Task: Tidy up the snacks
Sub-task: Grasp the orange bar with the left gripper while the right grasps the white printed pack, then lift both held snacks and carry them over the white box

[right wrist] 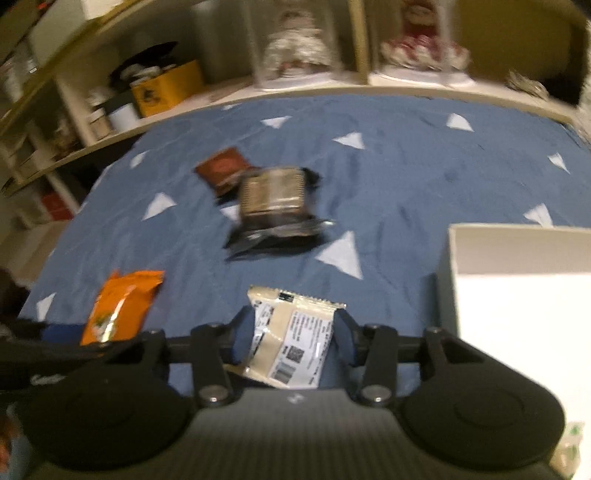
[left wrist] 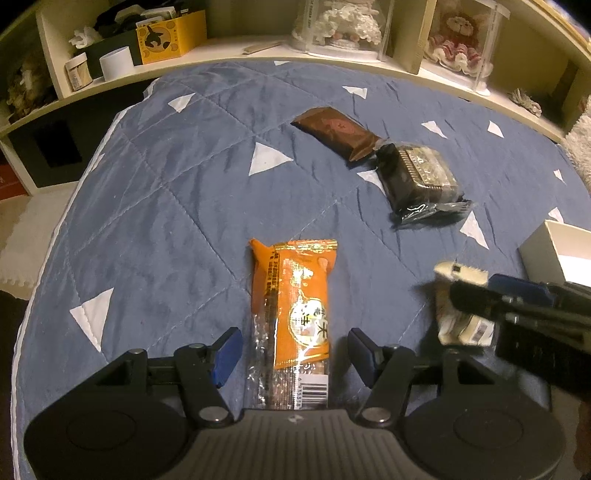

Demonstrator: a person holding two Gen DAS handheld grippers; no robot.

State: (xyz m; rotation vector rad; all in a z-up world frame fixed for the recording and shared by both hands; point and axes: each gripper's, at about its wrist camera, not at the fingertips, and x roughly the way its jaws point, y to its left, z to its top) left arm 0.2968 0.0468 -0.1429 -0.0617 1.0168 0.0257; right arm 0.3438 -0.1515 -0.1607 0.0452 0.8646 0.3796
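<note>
An orange snack packet [left wrist: 295, 314] lies on the blue quilt between the open fingers of my left gripper [left wrist: 293, 350], which do not touch it. It also shows in the right wrist view [right wrist: 118, 306]. My right gripper [right wrist: 291, 336] is shut on a cream snack packet [right wrist: 291, 336] and holds it above the quilt, left of the white box [right wrist: 517, 251]. In the left wrist view that gripper [left wrist: 491, 299] and the cream packet [left wrist: 461, 273] are at the right. A brown packet [left wrist: 336, 133] and a dark wrapped tray snack [left wrist: 417, 177] lie farther back.
The white box's corner [left wrist: 546, 247] sits at the quilt's right edge. A shelf unit [left wrist: 229, 48] with a yellow box [left wrist: 170, 37], jars and cased dolls [left wrist: 343, 26] runs along the far side. Bare quilt [left wrist: 147, 206] spreads to the left.
</note>
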